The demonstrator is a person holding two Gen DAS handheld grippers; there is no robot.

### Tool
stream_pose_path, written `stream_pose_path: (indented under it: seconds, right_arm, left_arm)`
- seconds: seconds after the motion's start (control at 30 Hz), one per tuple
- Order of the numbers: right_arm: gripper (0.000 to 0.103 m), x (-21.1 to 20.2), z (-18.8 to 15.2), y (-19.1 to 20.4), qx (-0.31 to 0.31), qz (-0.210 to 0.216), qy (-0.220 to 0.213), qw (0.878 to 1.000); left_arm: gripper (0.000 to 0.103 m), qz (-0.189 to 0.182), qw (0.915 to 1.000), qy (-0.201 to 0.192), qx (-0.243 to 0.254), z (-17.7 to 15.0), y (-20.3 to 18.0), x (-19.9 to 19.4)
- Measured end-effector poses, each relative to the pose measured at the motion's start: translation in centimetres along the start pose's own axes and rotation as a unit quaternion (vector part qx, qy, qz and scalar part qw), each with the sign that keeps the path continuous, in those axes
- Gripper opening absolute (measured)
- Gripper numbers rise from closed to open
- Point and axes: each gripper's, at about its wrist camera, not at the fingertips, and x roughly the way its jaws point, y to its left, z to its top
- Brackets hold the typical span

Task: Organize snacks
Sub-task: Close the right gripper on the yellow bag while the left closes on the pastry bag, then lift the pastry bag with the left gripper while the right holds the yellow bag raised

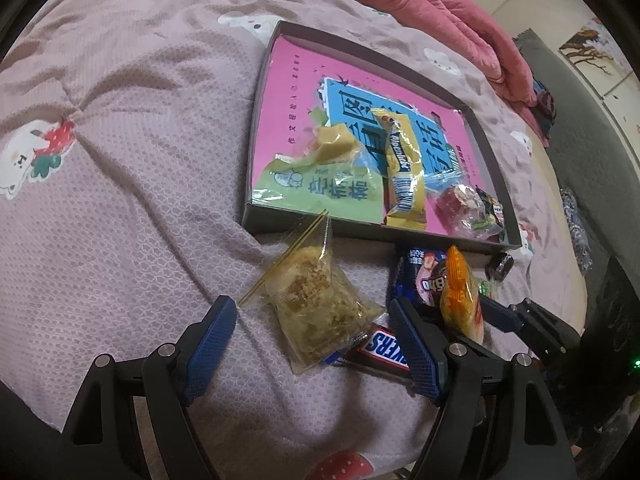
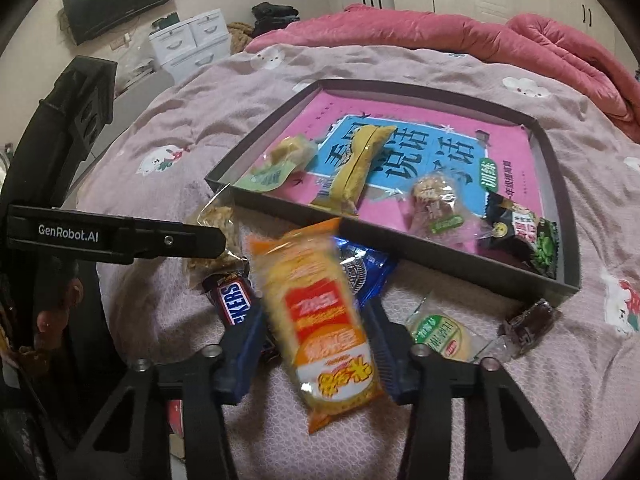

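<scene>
A clear packet of crumbly snack point(image 1: 316, 312) lies on the quilt between the spread blue pads of my left gripper point(image 1: 313, 306), which is open and not touching it. My right gripper point(image 2: 316, 316) is shut on an orange-yellow snack pack point(image 2: 324, 320), held tilted above the bed; the left wrist view shows that pack point(image 1: 460, 292) upright at the right. A dark grey tray point(image 2: 440, 264) lined with a pink book holds a green packet point(image 2: 268, 176), a yellow bar point(image 2: 356, 172), a clear-wrapped sweet point(image 2: 436, 204) and a black-green packet point(image 2: 524, 236).
Loose on the quilt in front of the tray are a Snickers bar point(image 2: 232, 298), a blue cookie pack point(image 2: 360, 268), a round green-labelled packet point(image 2: 440, 334) and a small dark candy point(image 2: 528, 320). A pink blanket point(image 2: 440, 32) is bunched behind the tray.
</scene>
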Motion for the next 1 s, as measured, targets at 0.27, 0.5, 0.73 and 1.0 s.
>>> stream_pose_path:
  seconds: [0.27,0.5,0.73,1.0]
  right_arm:
    - [0.039,0.3,0.0,-0.4,0.004,-0.004,0.002,1.000]
    - [0.038,-0.1,0.1,0.0,-0.010,-0.014,-0.010,1.000]
    - [0.034,-1.1,0.3,0.0,-0.008,-0.007,-0.031,0.999]
    - [0.034,-1.7,0.6,-0.1,-0.006,0.000,-0.049,0.999]
  left_arm:
    - [0.079,-0.012,0.9996,0.000,-0.026,0.2,0.8,0.7]
    - [0.074,-0.005,0.9992,0.005,-0.040,0.2,1.0,1.2]
    - [0.065,0.029,0.9992,0.005,-0.025,0.1,0.2,1.6]
    - [0.047,0.033,0.9994,0.002,-0.010,0.1,-0.1,1.2]
